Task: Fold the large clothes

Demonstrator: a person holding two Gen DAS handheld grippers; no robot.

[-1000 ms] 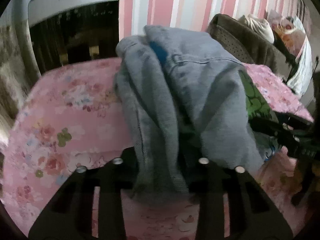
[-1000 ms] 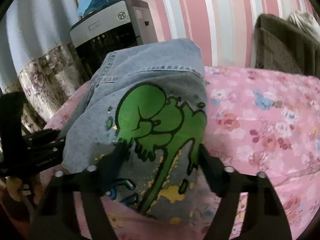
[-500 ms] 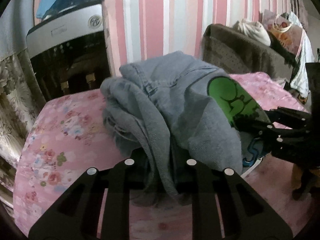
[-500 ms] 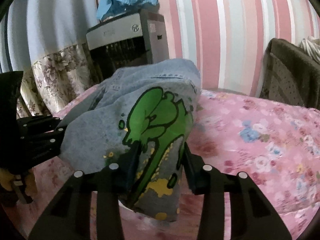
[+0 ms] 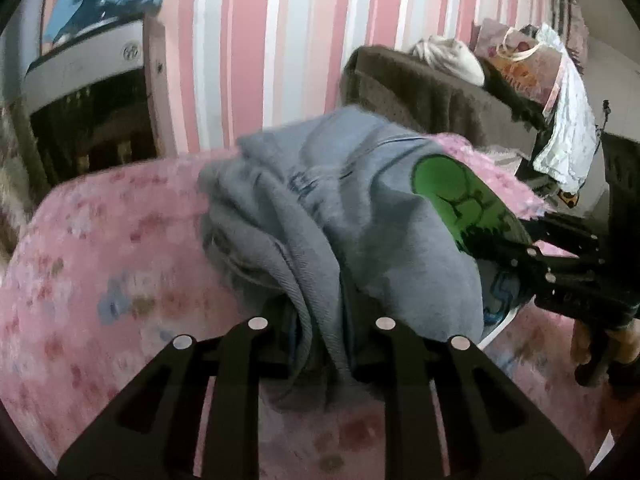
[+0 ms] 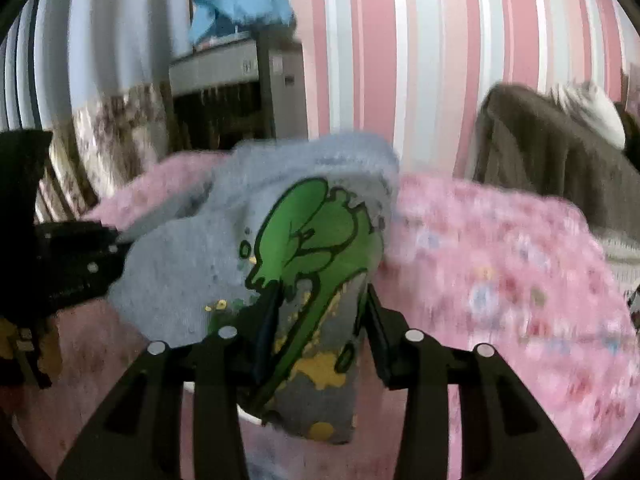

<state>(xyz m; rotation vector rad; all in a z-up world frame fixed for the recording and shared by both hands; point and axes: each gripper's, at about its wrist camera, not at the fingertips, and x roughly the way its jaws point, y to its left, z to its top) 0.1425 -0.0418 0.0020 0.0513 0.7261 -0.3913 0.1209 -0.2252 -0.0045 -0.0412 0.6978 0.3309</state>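
Both grippers, left (image 5: 320, 344) and right (image 6: 320, 332), clamped the grey garment (image 5: 360, 220).
Their jaws had just tightened; cloth hung lifted above the pink bedspread (image 5: 100, 260), ready for folding.

We see a pink floral bedspread (image 5: 100, 264), a striped pink wall (image 6: 420, 60), a brown towel (image 5: 432, 96) and a blue cloth (image 6: 240, 0) atop a grey appliance (image 5: 84, 68).

soft grey denim garment (image 5: 360, 220), matt black plastic gripper fingers (image 5: 240, 380), pink floral cloth bedspread (image 5: 100, 260)
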